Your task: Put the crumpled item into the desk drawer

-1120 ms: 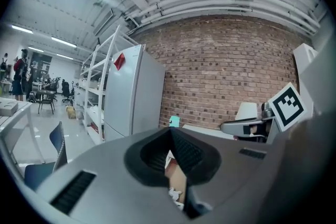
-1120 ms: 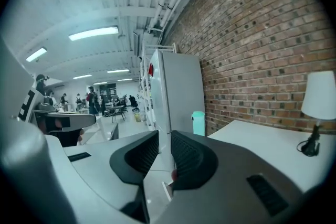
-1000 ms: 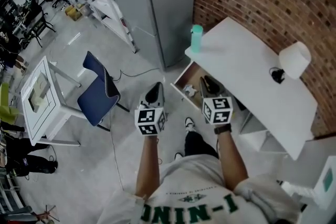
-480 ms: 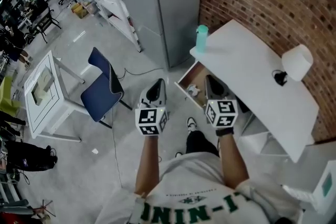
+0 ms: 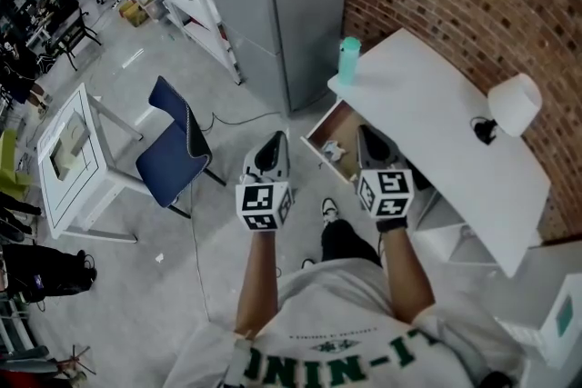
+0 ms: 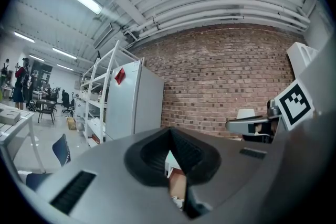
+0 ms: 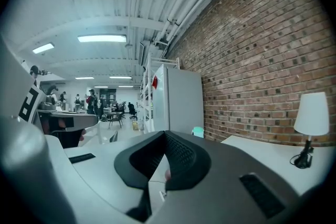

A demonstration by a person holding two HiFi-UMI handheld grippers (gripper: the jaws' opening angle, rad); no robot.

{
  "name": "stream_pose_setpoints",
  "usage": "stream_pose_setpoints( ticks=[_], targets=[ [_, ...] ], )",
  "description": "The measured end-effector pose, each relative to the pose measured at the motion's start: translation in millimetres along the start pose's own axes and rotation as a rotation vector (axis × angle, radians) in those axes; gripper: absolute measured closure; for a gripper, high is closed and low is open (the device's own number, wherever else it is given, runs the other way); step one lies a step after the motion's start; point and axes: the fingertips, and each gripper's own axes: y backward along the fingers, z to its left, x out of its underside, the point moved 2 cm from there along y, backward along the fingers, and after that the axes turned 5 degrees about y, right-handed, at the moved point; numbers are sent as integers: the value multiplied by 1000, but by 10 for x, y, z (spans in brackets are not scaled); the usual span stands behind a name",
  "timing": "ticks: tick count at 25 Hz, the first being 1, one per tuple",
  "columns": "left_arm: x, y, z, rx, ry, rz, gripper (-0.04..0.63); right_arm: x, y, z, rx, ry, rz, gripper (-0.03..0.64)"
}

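The white desk (image 5: 455,136) stands against the brick wall with its drawer (image 5: 320,134) pulled open. A small white crumpled item (image 5: 333,151) lies inside the drawer. My right gripper (image 5: 367,134) hovers over the drawer's right side, next to the desk edge, shut with nothing between its jaws; in its own view the right gripper (image 7: 165,140) shows the jaws meeting. My left gripper (image 5: 274,143) hangs over the floor just left of the drawer, also shut and empty. In the left gripper view (image 6: 169,139) a sliver of the drawer shows through the slit.
A teal bottle (image 5: 349,60) stands on the desk's near corner and a white lamp (image 5: 515,103) at its far end. A grey cabinet (image 5: 291,4) is beside the desk. A blue chair (image 5: 169,150) and a small white table (image 5: 73,166) stand to the left.
The right gripper's jaws have drawn together. Both grippers have shifted slightly upward in the head view, still beside the open drawer. The crumpled item stays in the drawer.
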Motion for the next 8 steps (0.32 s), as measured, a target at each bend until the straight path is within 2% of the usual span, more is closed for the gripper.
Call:
stream_pose_setpoints(
  ticks=[8],
  targets=[
    [131, -167, 168, -24, -3, 11, 600, 215, -189, -5, -14, 15, 41, 614]
  ],
)
